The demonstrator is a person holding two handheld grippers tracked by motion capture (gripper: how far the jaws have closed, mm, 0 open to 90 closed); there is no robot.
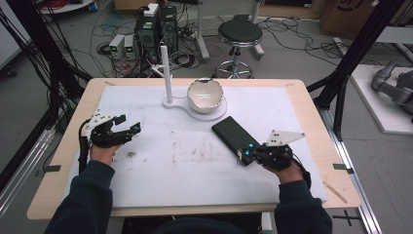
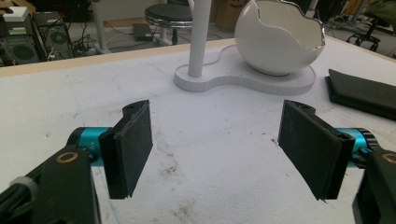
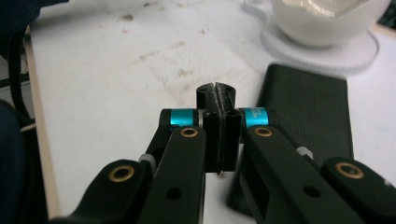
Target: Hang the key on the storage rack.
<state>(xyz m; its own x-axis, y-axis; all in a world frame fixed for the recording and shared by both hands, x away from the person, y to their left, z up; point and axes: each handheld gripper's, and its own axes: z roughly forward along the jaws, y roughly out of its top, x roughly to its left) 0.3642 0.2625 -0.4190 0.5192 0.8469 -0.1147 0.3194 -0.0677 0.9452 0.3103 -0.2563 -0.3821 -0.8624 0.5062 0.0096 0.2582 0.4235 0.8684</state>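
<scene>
A flat black rectangular block [image 1: 233, 133] lies on the white mat right of centre; it also shows in the left gripper view [image 2: 362, 93] and the right gripper view [image 3: 308, 105]. My right gripper [image 1: 245, 155] sits at the block's near end, jaws pressed together with nothing between them [image 3: 217, 121]. My left gripper [image 1: 127, 125] hovers over the mat's left side, wide open and empty [image 2: 217, 147]. Behind the block stands a white egg-shaped bowl [image 1: 205, 95] [image 2: 279, 36] on a white base [image 2: 243, 80] with an upright white post [image 1: 166, 73].
The white mat [image 1: 195, 161] covers a wooden table [image 1: 58, 161] and has brown smudges in the middle. Beyond the far edge are a black stool [image 1: 239, 33], computer boxes [image 1: 156, 27] and cables on the floor.
</scene>
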